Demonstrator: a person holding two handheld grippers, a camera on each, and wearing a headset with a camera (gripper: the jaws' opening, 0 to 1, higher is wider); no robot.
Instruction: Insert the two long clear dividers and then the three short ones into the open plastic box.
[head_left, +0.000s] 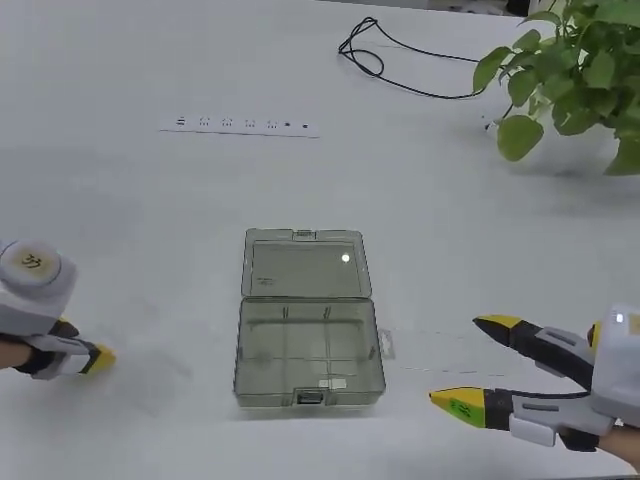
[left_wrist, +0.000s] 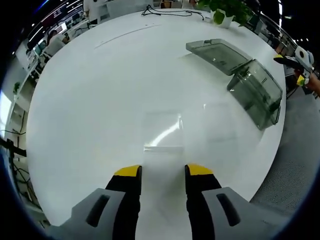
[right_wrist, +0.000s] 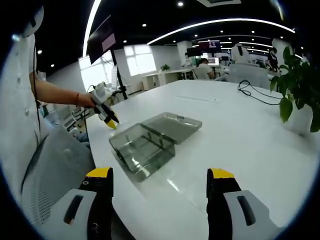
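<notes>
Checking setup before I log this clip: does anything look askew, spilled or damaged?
Nothing stands out. The open plastic box sits flat, its lid laid back; a clear divider lies flat on the table ahead of the left gripper.

In the head view the right gripper (head_left: 470, 362) sits low on the person's right, jaws spread wide and empty, tips pointing left. The left gripper (left_wrist: 162, 171) is held far left, jaws a narrow gap apart, gripping nothing

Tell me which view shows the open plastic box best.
Head view: the plastic box sits centred, seen from above, open, interior visible. Left gripper view shows it stretched near the edge; right gripper view shows it obliquely.
</notes>
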